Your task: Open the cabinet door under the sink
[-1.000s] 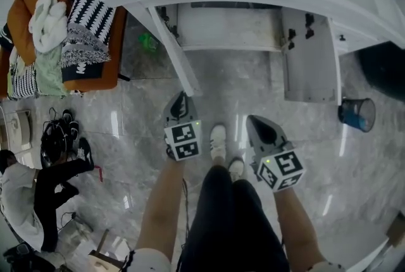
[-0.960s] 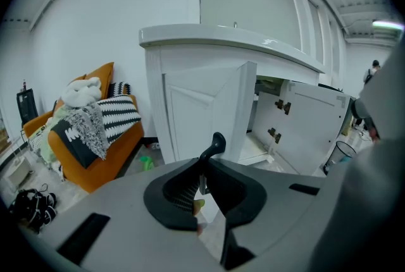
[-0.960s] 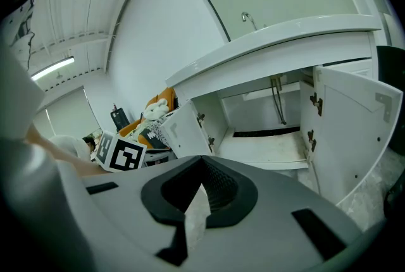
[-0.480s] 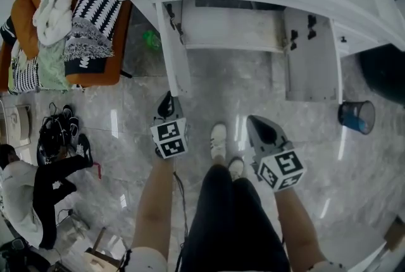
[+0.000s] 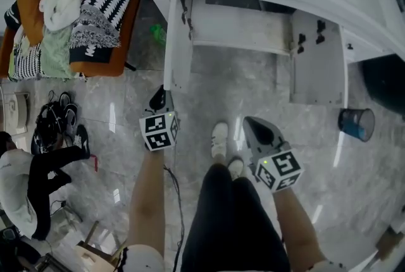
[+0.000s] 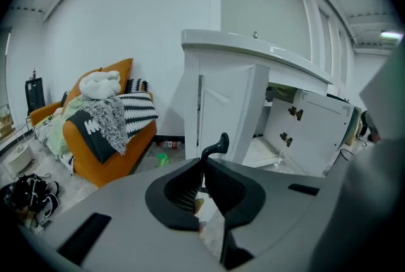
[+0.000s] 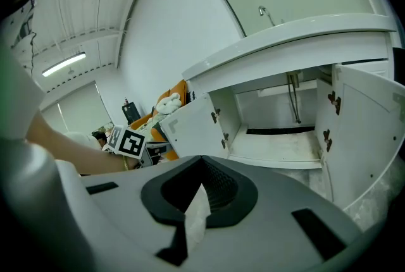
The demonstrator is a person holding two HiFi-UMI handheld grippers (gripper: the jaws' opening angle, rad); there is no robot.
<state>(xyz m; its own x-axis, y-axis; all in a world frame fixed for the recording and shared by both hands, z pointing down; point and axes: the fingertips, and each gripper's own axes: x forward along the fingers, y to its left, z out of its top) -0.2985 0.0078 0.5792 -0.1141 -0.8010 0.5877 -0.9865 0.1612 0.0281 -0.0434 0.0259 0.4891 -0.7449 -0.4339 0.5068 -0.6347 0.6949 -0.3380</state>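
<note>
One more swing has carried the left cabinet door wide beside the left gripper, its empty jaws just narrowed almost together, while the right gripper idles closed, so the task looks done.

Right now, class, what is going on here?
A person with a gripper in each hand stands at the sink cabinet. Its left door and right door already hang open. The left gripper sits by the left door's free edge; its jaws have just been closing and stand almost together; whether they pinch anything is unclear. The right gripper is shut and empty.
</note>
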